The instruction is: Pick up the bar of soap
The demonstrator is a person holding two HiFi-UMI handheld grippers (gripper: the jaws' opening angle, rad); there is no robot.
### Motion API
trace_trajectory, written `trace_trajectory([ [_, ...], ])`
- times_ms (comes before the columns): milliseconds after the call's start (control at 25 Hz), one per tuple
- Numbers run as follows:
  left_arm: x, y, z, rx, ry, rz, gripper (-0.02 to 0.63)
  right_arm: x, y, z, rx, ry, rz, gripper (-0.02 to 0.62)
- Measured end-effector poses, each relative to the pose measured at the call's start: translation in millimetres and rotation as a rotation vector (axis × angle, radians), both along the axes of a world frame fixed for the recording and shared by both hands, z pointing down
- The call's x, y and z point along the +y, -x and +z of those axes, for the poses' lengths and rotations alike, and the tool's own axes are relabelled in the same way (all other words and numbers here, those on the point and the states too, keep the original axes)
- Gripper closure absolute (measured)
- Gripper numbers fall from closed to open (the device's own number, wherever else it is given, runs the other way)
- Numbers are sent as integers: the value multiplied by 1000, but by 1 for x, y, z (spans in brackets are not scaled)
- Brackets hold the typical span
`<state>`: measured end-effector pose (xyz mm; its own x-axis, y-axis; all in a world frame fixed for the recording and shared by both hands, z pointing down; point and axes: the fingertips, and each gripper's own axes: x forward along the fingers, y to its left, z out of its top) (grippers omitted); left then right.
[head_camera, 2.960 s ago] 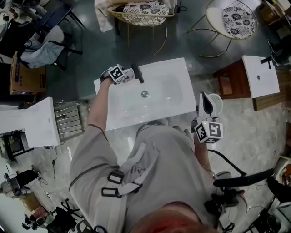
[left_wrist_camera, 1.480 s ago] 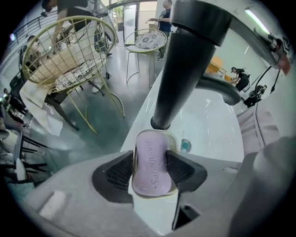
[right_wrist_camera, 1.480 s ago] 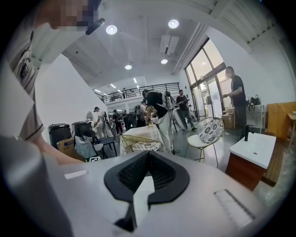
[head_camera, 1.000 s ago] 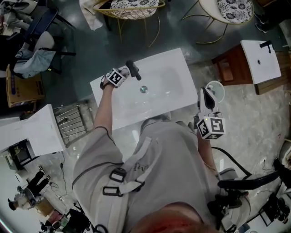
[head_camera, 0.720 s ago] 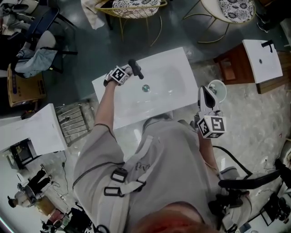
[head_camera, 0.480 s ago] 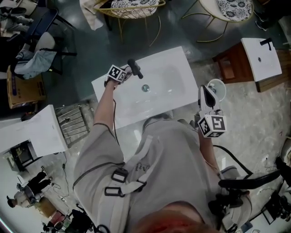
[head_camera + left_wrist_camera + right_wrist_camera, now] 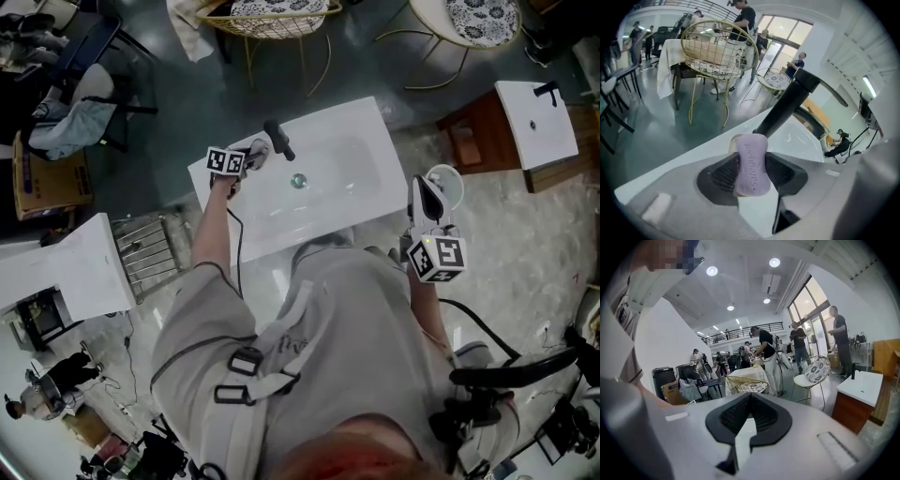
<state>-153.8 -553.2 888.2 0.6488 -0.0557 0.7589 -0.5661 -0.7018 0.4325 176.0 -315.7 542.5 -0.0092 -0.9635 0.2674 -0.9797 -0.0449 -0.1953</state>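
Here we see the left claw [image 7: 750, 154] clenched on the bar of soap [image 7: 752, 168], a lilac bar that stands on edge between the black pads. It is at the back left corner of the white sink [image 7: 347, 178], near the black faucet [image 7: 785, 110]. A word is pressed into the soap's face; we read it as "Safeguard", though the letters are not fully sharp. The right claw [image 7: 749, 401] is closed on nothing, beside the sink's right end.
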Motion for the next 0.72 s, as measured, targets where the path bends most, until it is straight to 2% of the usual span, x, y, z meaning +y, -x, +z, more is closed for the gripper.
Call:
trace_trajectory([
  [280,2,2,-32,236,-8,-197,430,-6,5,-3,-6,-8,-43,592],
  [400,-2,10,-57,359,-68,-294,430,-9,12,-7,-3,-19,-64,594],
  [600,1,20,-130,639,-191,-443,430,-15,24,-15,-1,-41,-106,594],
  [720,11,26,-175,715,-298,-484,430,-20,29,-18,-1,-56,-142,594],
])
